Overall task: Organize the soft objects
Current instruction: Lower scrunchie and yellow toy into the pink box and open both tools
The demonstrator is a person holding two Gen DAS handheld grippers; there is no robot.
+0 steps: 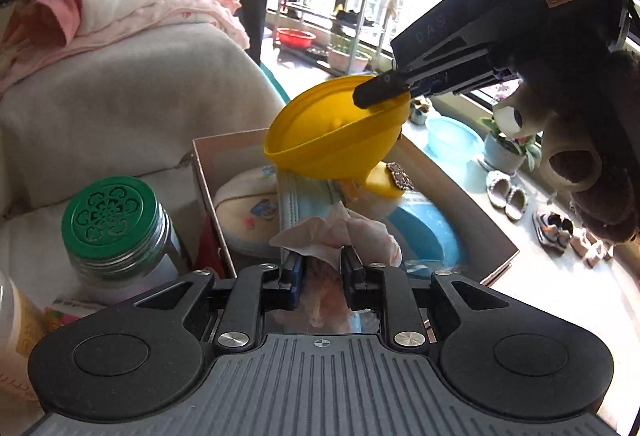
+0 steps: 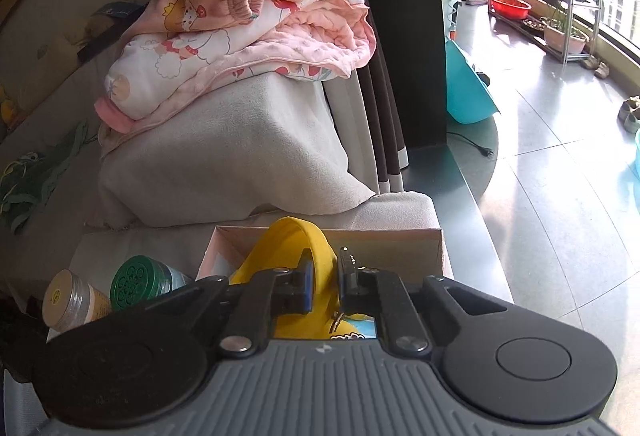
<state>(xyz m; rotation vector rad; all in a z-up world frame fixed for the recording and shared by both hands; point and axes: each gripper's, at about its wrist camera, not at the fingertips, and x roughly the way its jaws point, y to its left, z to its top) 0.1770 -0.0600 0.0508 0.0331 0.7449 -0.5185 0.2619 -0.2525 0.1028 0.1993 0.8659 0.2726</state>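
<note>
My left gripper [image 1: 320, 260] hangs low over an open cardboard box [image 1: 496, 236]. A crumpled pink cloth [image 1: 352, 232] fills the narrow gap between its jaws, which stand slightly apart with the pads against the cloth. My right gripper [image 1: 384, 88] comes in from the upper right, shut on the rim of a yellow soft funnel [image 1: 332, 132] held above the box. In the right wrist view the funnel's rim [image 2: 292, 236] is pinched at my right gripper [image 2: 326, 260], just above the box [image 2: 384, 236]. Blue face masks [image 1: 296, 196] and a white padded item [image 1: 244, 208] lie inside.
A green-lidded jar [image 1: 110, 212] stands left of the box, with a second jar [image 2: 68, 296] beside it. Folded pink bedding [image 2: 248, 28] sits on a grey sofa cushion [image 2: 220, 156] behind. A brown plush toy [image 1: 592, 172] hangs at the right, and tiled floor lies beyond.
</note>
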